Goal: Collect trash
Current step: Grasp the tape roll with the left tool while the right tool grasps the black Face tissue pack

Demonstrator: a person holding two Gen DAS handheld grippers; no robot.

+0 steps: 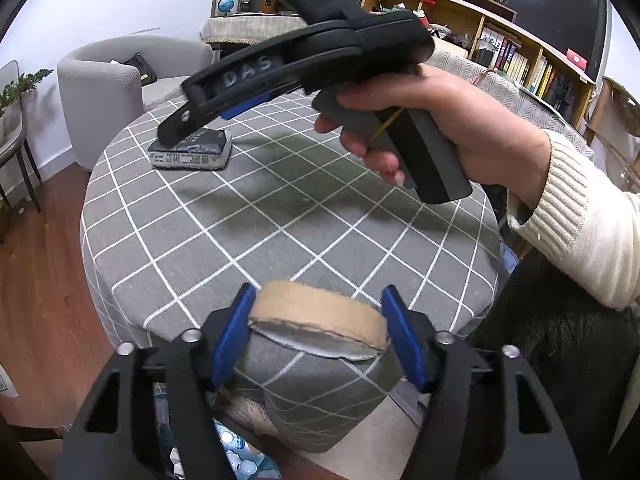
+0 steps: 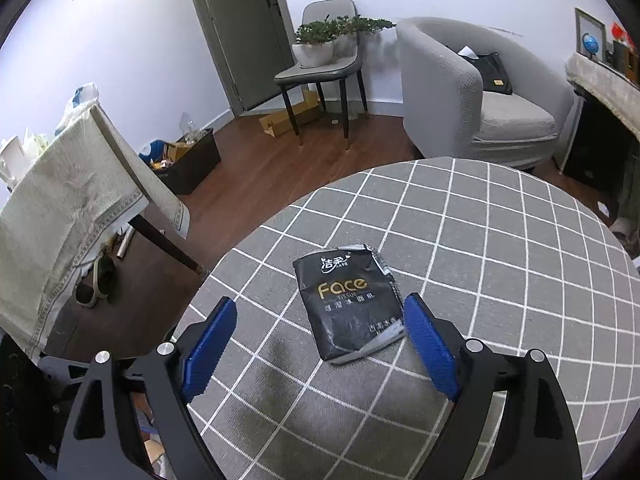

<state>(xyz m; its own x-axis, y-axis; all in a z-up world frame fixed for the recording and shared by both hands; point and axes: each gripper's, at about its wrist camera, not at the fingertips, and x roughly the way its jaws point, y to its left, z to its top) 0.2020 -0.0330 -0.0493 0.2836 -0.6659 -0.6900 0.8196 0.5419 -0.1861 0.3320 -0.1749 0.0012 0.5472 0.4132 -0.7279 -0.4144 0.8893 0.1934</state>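
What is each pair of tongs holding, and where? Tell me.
The left tongs grip a cardboard tube across its sides, pads on opposite walls. The right tongs hold nothing: they stand open around the black tissue packet on the table.

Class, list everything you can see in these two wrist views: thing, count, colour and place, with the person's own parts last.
Tissue pack: one, black, on the table, between the right fingers.
Cardboard roll: one, tan, flattened, in the left gripper.
Table: one, round, grey checked cloth.
Armchair: one, grey, beyond the table.
Chair: one, grey, by the door, holding potted plants.
Bookshelf: one, wooden, behind the table.
Bin: one, black, on the floor.
Left gripper: black, blue pads, shut on the roll.
Right gripper: open.
Right hand: cream sleeve.
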